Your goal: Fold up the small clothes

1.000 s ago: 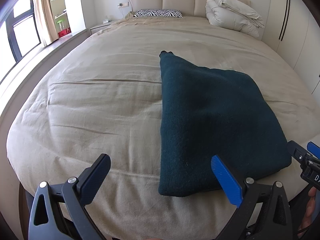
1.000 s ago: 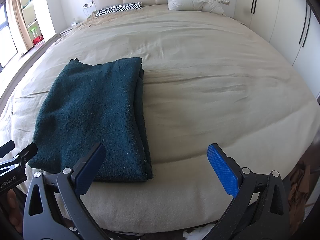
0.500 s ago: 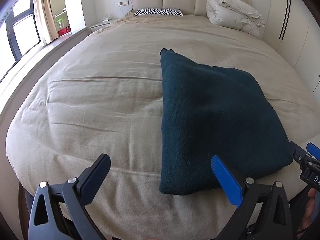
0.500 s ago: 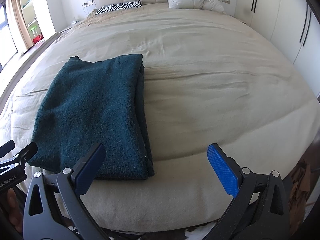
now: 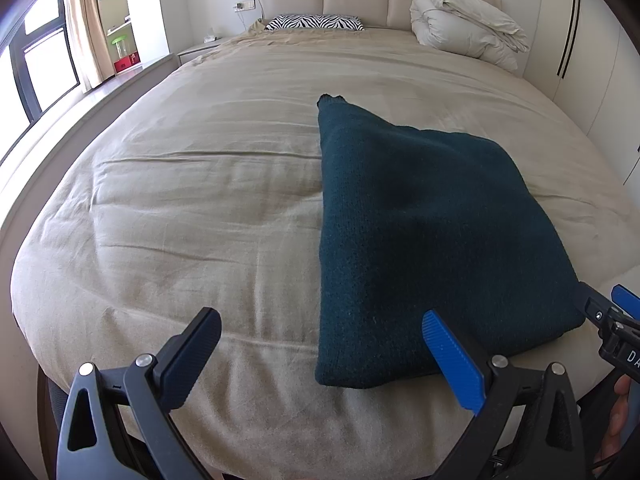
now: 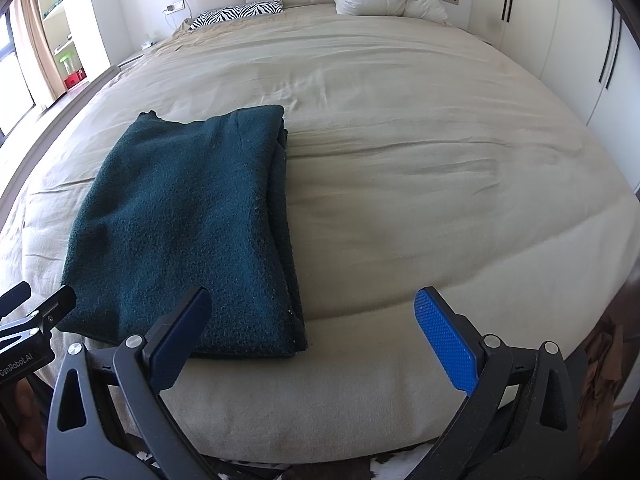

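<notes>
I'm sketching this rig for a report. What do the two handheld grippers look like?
Both match: the left gripper and right gripper have black plastic frames with triangular cut-outs and silver screws. Each carries two ribbed blue pads, one bright, one in shadow. The left gripper's body, seen from the right wrist camera, bears white lettering reading "GenRobot.AI". No sleeves show.

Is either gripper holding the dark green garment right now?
No: the left gripper and right gripper hang open above the folded garment, gripping nothing.

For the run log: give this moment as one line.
left gripper: open, empty | right gripper: open, empty | dark green garment: folded on bed
</notes>
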Tool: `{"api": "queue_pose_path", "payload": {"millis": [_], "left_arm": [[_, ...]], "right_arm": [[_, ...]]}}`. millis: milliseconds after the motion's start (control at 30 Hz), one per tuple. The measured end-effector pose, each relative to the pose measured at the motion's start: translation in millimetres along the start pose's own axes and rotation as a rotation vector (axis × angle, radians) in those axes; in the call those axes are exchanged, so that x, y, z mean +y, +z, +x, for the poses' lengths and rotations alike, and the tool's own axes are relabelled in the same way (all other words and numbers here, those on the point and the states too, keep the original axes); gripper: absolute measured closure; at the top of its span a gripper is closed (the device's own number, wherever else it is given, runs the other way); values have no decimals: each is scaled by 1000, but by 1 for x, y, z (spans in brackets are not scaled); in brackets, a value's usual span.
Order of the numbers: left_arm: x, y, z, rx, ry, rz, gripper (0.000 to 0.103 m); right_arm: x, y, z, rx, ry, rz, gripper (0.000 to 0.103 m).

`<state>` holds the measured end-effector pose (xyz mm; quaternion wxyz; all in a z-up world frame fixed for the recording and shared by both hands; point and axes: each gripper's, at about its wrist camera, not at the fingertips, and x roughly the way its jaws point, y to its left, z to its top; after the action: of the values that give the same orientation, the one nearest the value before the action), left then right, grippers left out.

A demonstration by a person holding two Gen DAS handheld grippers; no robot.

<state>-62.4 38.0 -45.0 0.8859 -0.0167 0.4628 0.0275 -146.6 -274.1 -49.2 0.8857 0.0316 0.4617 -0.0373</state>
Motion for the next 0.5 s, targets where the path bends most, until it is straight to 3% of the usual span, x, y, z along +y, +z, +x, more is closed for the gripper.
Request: {"api": "queue_pose_path", "payload": {"millis": [500], "left_arm": [[1,0,1,1,-1,2,0]], "right_arm": [[1,-2,1,3,2,-1,0]]}}
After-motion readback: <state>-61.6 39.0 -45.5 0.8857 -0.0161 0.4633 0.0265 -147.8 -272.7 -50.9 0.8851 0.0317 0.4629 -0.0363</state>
